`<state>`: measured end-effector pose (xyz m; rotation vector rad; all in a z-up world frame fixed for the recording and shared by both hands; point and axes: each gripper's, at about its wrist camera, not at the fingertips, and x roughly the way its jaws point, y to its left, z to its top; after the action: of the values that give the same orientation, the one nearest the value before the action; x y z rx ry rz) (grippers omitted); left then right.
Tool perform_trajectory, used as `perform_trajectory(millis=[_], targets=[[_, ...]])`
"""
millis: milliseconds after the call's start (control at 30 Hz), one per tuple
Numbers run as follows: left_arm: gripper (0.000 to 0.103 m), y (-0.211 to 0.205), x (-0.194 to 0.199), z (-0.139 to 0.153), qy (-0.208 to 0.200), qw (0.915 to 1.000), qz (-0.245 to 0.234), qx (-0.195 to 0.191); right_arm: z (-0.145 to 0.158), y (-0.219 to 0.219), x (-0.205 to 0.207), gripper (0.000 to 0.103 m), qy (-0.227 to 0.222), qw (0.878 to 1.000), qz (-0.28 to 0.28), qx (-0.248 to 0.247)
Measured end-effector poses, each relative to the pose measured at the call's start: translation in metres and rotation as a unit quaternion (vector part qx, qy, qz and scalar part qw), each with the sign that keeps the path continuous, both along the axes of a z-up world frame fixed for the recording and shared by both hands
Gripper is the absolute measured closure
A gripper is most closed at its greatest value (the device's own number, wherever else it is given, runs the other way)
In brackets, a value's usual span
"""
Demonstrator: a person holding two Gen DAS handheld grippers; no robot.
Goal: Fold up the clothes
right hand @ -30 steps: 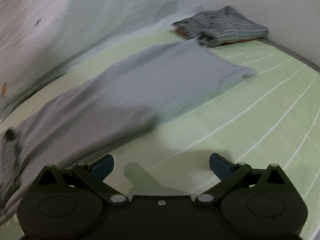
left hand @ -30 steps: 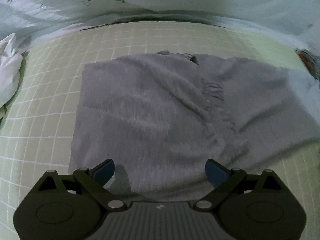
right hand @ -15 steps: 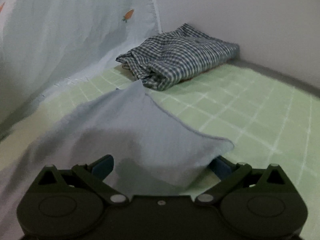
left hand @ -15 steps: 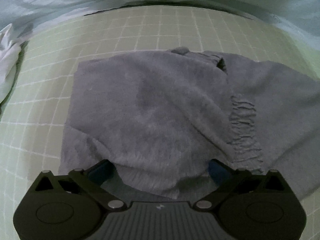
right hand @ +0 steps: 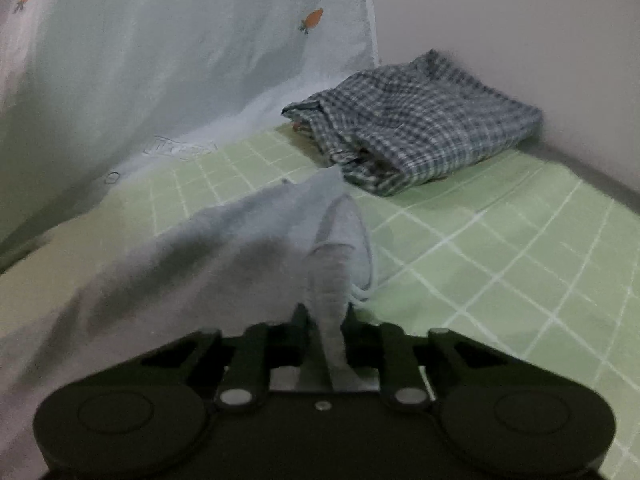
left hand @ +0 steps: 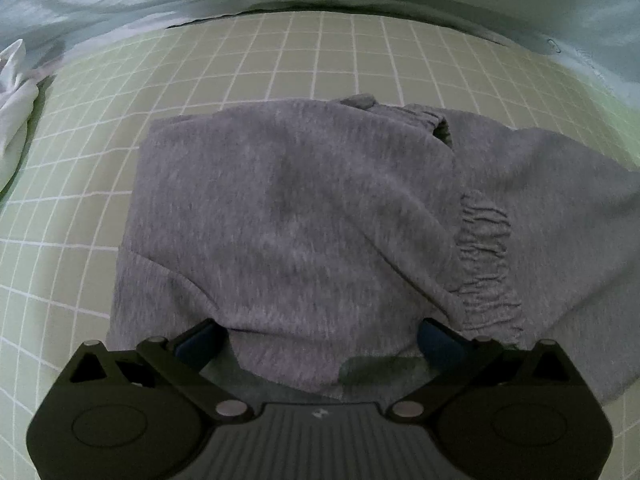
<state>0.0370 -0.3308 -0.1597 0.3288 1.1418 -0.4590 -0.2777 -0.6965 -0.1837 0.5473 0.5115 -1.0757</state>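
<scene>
Pinching: right gripper [right hand: 325, 320], jaws closing on a bunched corner of the grey garment [right hand: 224, 256], which peaks up off the bed for the fold.
Left gripper [left hand: 320, 338]: spread wide, hem between the fingers, pads not pressing (likely poised to take its own corner).
Garment's place: flat on the green checked bed sheet [left hand: 304, 60], elastic waistband [left hand: 486, 264] exposed.
Checked shirt [right hand: 420, 120]: heaped apart by the wall, out of the way.

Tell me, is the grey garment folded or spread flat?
Partly folded: the grey garment has one layer lapped over another, its gathered cuff lying on top.
</scene>
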Motion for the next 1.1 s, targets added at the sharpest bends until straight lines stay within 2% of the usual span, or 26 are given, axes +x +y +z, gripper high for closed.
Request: perform_trajectory(millis=[100, 200, 300, 367, 400, 467, 533, 567, 700, 733, 867, 1000, 1100], targets=[[0.000, -0.001, -0.005, 0.003, 0.000, 1.0000, 0.001, 0.000, 0.016, 0.016, 0.018, 0.090, -0.012, 0.999, 0.042, -0.016], [0.000, -0.002, -0.009, 0.005, 0.000, 1.0000, 0.002, -0.001, 0.040, 0.054, 0.052, 0.090, -0.018, 0.991, 0.121, -0.052], [0.000, 0.000, -0.007, 0.003, -0.001, 1.0000, 0.001, -0.003, 0.054, 0.103, 0.090, 0.090, -0.022, 0.972, 0.223, -0.070], [0.000, 0.002, -0.004, 0.000, -0.002, 1.0000, -0.001, -0.004, 0.044, 0.138, 0.116, 0.090, -0.001, 0.954, 0.295, -0.061], [0.000, 0.003, -0.004, 0.000, -0.003, 1.0000, -0.001, -0.005, 0.039, 0.147, 0.121, 0.089, 0.011, 0.949, 0.310, -0.055], [0.000, 0.004, -0.004, -0.001, -0.004, 1.0000, -0.004, -0.006, 0.031, 0.162, 0.128, 0.083, 0.037, 0.942, 0.331, -0.041], [0.000, 0.005, -0.004, -0.001, -0.006, 0.9999, -0.006, -0.008, 0.022, 0.178, 0.135, 0.065, 0.063, 0.933, 0.352, -0.028], [0.000, 0.006, -0.005, -0.001, -0.009, 0.9999, -0.007, -0.010, 0.018, 0.185, 0.139, 0.062, 0.076, 0.929, 0.362, -0.021], [0.000, 0.005, -0.009, -0.001, -0.017, 0.9997, -0.008, -0.015, 0.030, 0.177, 0.125, 0.044, 0.045, 0.946, 0.321, -0.001], [0.000, 0.005, -0.009, -0.001, -0.017, 0.9997, -0.010, -0.016, 0.032, 0.173, 0.121, 0.043, 0.035, 0.951, 0.308, 0.007], [0.000, 0.007, -0.009, -0.001, -0.019, 0.9995, -0.015, -0.018, 0.036, 0.145, 0.105, 0.032, -0.052, 0.969, 0.235, 0.064], [0.000, 0.007, -0.008, 0.000, -0.019, 0.9995, -0.015, -0.019, 0.035, 0.112, 0.095, 0.019, -0.132, 0.975, 0.126, 0.126], [0.000, 0.007, -0.008, 0.001, -0.019, 0.9995, -0.014, -0.019, 0.030, 0.094, 0.097, 0.019, -0.148, 0.975, 0.081, 0.146]])
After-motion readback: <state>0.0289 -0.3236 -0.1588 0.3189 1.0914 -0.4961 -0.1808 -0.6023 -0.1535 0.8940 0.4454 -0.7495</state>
